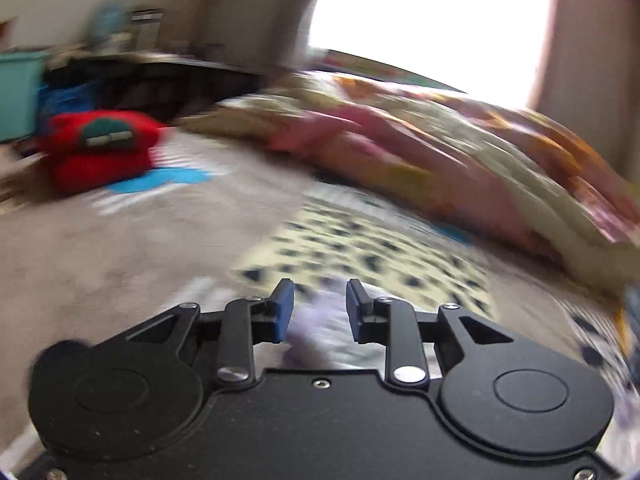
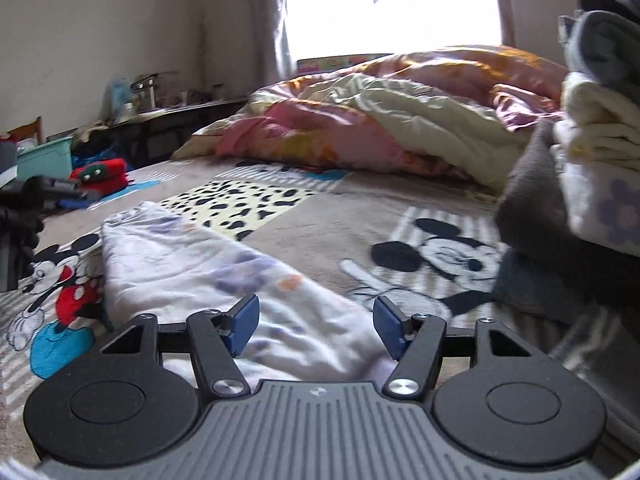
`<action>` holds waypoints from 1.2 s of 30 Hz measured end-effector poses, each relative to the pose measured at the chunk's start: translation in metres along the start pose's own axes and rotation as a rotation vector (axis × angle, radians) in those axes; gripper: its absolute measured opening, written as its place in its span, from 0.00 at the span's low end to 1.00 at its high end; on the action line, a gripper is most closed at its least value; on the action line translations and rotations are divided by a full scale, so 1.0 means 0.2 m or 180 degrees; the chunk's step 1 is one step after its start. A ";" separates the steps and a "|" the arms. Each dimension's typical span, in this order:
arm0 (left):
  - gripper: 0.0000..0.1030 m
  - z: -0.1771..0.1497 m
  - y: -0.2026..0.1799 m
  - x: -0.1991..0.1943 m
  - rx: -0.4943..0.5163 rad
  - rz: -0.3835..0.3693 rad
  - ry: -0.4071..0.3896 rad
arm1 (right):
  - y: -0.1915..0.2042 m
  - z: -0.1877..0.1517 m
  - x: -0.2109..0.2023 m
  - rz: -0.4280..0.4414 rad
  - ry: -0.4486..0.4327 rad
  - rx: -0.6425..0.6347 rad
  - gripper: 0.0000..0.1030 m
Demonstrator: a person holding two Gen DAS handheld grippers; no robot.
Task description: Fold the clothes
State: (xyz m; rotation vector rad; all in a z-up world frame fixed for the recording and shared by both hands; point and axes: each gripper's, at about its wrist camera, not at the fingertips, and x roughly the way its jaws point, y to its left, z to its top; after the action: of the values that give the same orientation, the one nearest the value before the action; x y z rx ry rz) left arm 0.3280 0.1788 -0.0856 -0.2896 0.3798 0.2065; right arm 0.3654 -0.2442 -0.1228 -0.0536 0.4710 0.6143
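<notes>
- Left wrist view: the frame is smeared with motion blur. The left gripper (image 1: 319, 307) fills the lower part, its blue pads (image 1: 285, 310) a narrow gap apart with nothing clamped between them.
- Behind that gap, at lower centre, a pale white-and-lilac garment (image 1: 308, 322) shows as a soft blur; whether the pads touch it cannot be told.
- Past it lies a cream patch with black spots (image 1: 360, 252) on the grey blanket (image 1: 120, 248). A red plush toy (image 1: 100, 148) sits at middle left, and a crumpled pink, orange and cream duvet (image 1: 420, 152) runs across the upper right.
- Right wrist view: the right gripper (image 2: 316, 326) sits at lower centre, blue pads (image 2: 243, 326) spread wide, holding nothing.
- The garment (image 2: 192, 264) lies flat on the blanket (image 2: 340, 232), running from middle left down to the gap between the fingers. It is thin and white, with faint lilac flowers and an orange fleck, lightly creased, its far end loosely gathered.
- A cartoon mouse print (image 2: 436, 264) is right of it, another (image 2: 60, 284) at lower left.
- A stack of folded clothes (image 2: 600, 140), grey, cream and floral, stands at the right edge.
</notes>
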 end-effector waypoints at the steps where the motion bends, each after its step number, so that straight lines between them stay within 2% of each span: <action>1: 0.29 -0.02 -0.04 0.01 0.0085 -0.0198 0.0033 | 0.01 0.00 0.02 0.0014 0.0047 -0.0010 0.62; 2: 0.33 -0.04 -0.09 0.02 0.0180 -0.0414 0.0122 | 0.02 -0.01 0.03 0.0019 0.0122 -0.0008 0.62; 3: 0.48 -0.07 -0.13 0.05 0.0294 -0.0605 0.0263 | 0.02 -0.02 0.05 0.0024 0.0197 -0.0007 0.63; 4: 0.54 -0.11 -0.18 0.09 0.0445 -0.0720 0.0443 | 0.02 -0.02 0.06 0.0030 0.0271 -0.0005 0.65; 5: 0.54 -0.15 -0.21 0.13 0.0635 -0.0724 0.0609 | 0.03 -0.03 0.08 0.0035 0.0346 -0.0004 0.65; 7: 0.54 -0.22 -0.26 0.18 0.0967 -0.0615 0.0765 | 0.03 -0.05 0.11 0.0046 0.0496 0.0000 0.65; 9: 0.54 -0.16 -0.26 0.14 0.0869 -0.0726 0.0617 | 0.04 -0.02 0.11 0.0057 0.0516 0.0059 0.65; 11: 0.55 -0.11 -0.26 0.10 0.0729 -0.0895 0.0420 | 0.05 0.01 0.07 0.0098 0.0314 0.0081 0.66; 12: 0.55 -0.12 -0.26 0.09 0.0713 -0.0977 0.0362 | 0.05 0.01 0.05 0.0154 0.0226 0.0110 0.68; 13: 0.57 -0.12 -0.27 0.09 0.0697 -0.1058 0.0304 | 0.06 0.01 0.06 0.0176 0.0214 0.0125 0.75; 14: 0.59 -0.13 -0.29 0.10 0.0758 -0.1131 0.0332 | 0.07 0.00 0.08 0.0141 0.0279 0.0096 0.78; 15: 0.63 -0.17 -0.34 0.14 0.0933 -0.1190 0.0487 | 0.08 -0.02 0.12 0.0087 0.0411 0.0031 0.79; 16: 0.64 -0.21 -0.40 0.17 0.1171 -0.1168 0.0668 | 0.09 -0.05 0.16 0.0040 0.0552 -0.0042 0.79; 17: 0.64 -0.26 -0.45 0.19 0.1446 -0.1017 0.0734 | 0.09 -0.06 0.17 0.0024 0.0603 -0.0058 0.78; 18: 0.61 -0.27 -0.50 0.16 0.1565 -0.0922 0.0585 | 0.08 -0.05 0.16 0.0029 0.0592 -0.0018 0.76; 19: 0.61 -0.26 -0.54 0.12 0.1551 -0.0998 0.0450 | 0.08 -0.03 0.14 0.0016 0.0558 -0.0002 0.71; 22: 0.61 -0.23 -0.65 0.00 0.1476 -0.1466 0.0028 | 0.08 0.03 0.06 0.0010 0.0220 -0.0052 0.68; 23: 0.61 -0.24 -0.70 -0.01 0.1500 -0.1559 -0.0008 | 0.07 0.03 0.06 0.0016 0.0204 -0.0031 0.69; 24: 0.61 -0.27 -0.74 0.00 0.1519 -0.1645 0.0061 | 0.06 0.02 0.08 -0.0030 0.0301 -0.0037 0.71; 25: 0.61 -0.31 -0.78 0.04 0.1586 -0.1692 0.0277 | 0.05 -0.01 0.12 -0.0095 0.0486 -0.0087 0.73; 26: 0.61 -0.37 -0.83 0.10 0.1689 -0.1664 0.0578 | 0.04 -0.05 0.15 -0.0119 0.0619 -0.0135 0.73; 28: 0.63 -0.44 -0.85 0.17 0.1749 -0.1579 0.0769 | 0.00 -0.07 0.14 -0.0055 0.0564 -0.0022 0.72; 29: 0.63 -0.43 -0.84 0.17 0.1699 -0.1561 0.0776 | 0.00 -0.05 0.12 -0.0046 0.0540 -0.0010 0.71; 32: 0.63 -0.35 -0.86 0.08 0.1578 -0.1484 0.0458 | 0.02 0.00 0.04 0.0073 0.0222 -0.0088 0.70; 33: 0.63 -0.33 -0.89 0.06 0.1598 -0.1495 0.0430 | 0.03 0.00 0.03 0.0149 0.0167 -0.0063 0.70; 34: 0.63 -0.33 -0.91 0.05 0.1642 -0.1463 0.0458 | 0.05 0.00 0.04 0.0178 0.0165 -0.0097 0.71; 36: 0.63 -0.40 -0.91 0.11 0.1748 -0.1351 0.0702 | 0.09 -0.04 0.11 0.0064 0.0443 -0.0279 0.72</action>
State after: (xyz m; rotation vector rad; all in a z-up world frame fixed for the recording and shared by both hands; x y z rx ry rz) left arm 0.3660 -0.0143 -0.1220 0.1545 0.5657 -0.3489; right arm 0.3680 -0.2186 -0.1372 -0.1758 0.5797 0.6535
